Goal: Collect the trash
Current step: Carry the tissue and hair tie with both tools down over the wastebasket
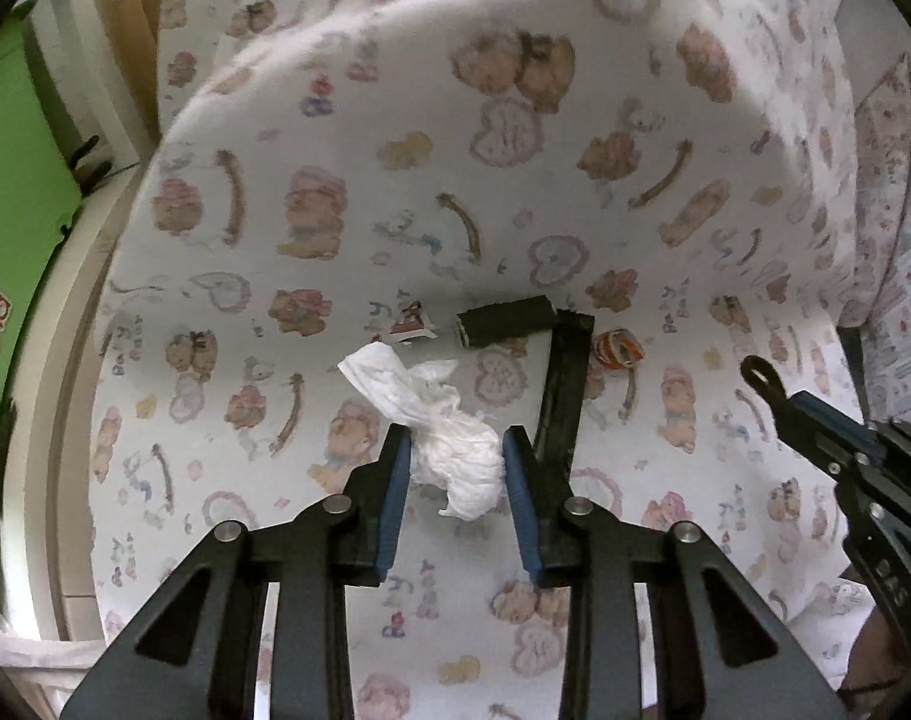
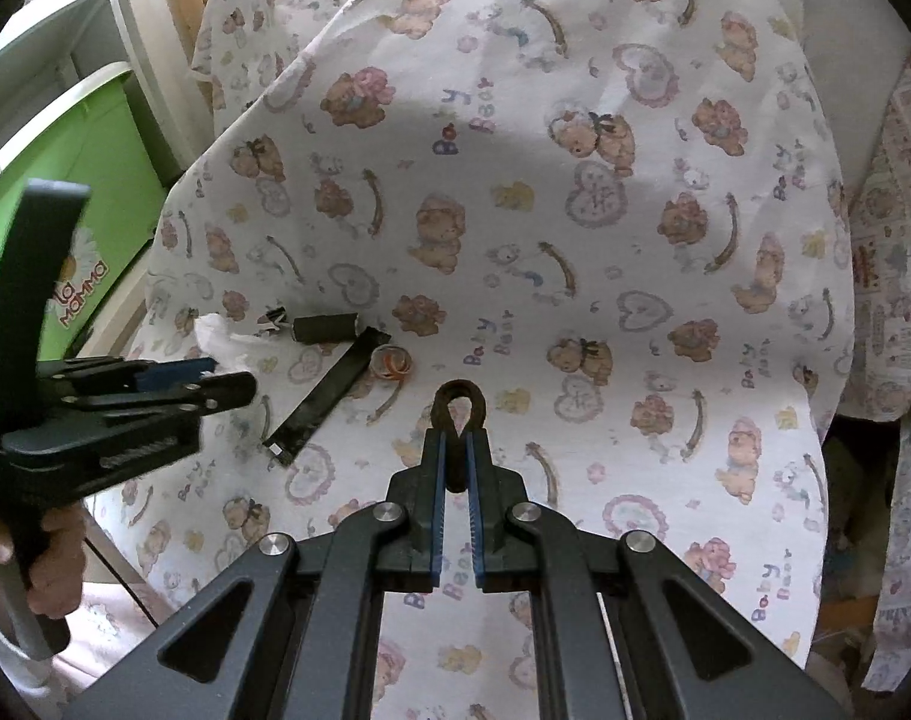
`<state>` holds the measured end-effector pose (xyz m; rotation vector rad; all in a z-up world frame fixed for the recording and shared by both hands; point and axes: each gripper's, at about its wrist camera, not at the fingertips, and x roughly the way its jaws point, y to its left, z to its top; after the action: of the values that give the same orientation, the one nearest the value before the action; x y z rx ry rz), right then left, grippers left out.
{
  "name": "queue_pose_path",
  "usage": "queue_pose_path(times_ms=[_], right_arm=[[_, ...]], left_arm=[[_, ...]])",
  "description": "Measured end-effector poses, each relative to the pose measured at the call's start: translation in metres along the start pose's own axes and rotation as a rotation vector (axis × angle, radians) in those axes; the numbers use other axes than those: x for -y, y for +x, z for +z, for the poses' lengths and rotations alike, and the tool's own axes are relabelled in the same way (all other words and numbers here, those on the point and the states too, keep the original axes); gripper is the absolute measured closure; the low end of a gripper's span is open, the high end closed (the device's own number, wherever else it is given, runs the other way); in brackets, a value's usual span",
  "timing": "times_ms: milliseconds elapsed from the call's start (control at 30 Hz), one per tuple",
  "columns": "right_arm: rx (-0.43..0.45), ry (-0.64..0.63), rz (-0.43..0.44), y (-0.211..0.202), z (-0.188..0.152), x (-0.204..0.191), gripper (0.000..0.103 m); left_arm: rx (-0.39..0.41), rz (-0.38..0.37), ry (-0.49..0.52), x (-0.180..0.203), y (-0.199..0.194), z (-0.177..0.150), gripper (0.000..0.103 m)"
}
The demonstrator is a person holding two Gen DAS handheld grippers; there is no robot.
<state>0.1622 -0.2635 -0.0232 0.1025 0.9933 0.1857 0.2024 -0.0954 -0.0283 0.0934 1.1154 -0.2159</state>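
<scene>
A crumpled white tissue [image 1: 395, 384] lies on the teddy-bear print sheet [image 1: 311, 120], and my left gripper [image 1: 457, 438] is shut on its bunched end, with both blue pads against it. Just beyond lie a black roll [image 1: 506, 327], a flat black strip [image 1: 563, 396], a curled orange-and-white wrapper [image 1: 617, 351] and a small torn scrap [image 1: 410, 324]. My right gripper [image 2: 455, 435] is shut on a dark brown loop [image 2: 460, 402] that sticks out past its tips. It hovers over the sheet to the right of the strip [image 2: 329, 399] and the wrapper [image 2: 392, 363].
A green box with a daisy print [image 2: 95, 180] stands off the sheet's left edge. Another patterned fabric [image 2: 893, 240] hangs along the right side. A hand [image 2: 47, 564] grips the left gripper's handle at the lower left.
</scene>
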Motion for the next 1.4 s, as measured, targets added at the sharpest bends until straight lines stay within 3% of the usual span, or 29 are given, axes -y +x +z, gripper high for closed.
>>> queue_pose_path(times_ms=[367, 533, 800, 900, 1100, 1233, 1400], right_arm=[[0.01, -0.032, 0.026, -0.012, -0.007, -0.01, 0.095], [0.019, -0.064, 0.062, -0.03, -0.016, -0.021, 0.095], [0.052, -0.026, 0.14, -0.08, -0.027, -0.043, 0.095], [0.088, -0.036, 0.189, -0.106, -0.04, -0.055, 0.095], [0.063, -0.024, 0.209, -0.127, -0.073, -0.068, 0.095], [0.056, -0.035, 0.272, -0.13, -0.1, -0.072, 0.095], [0.02, -0.055, 0.267, -0.114, -0.118, -0.074, 0.095]], left_arm=[[0.042, 0.046, 0.031, -0.017, -0.03, -0.02, 0.072], [0.056, 0.007, -0.025, -0.02, -0.042, -0.026, 0.072], [0.072, -0.005, -0.015, -0.006, -0.085, -0.061, 0.072], [0.095, -0.013, -0.038, -0.008, -0.103, -0.082, 0.072], [0.131, -0.061, -0.103, -0.016, -0.132, -0.12, 0.071], [0.134, -0.088, -0.093, -0.014, -0.132, -0.137, 0.071], [0.123, -0.117, -0.111, -0.016, -0.114, -0.155, 0.071]])
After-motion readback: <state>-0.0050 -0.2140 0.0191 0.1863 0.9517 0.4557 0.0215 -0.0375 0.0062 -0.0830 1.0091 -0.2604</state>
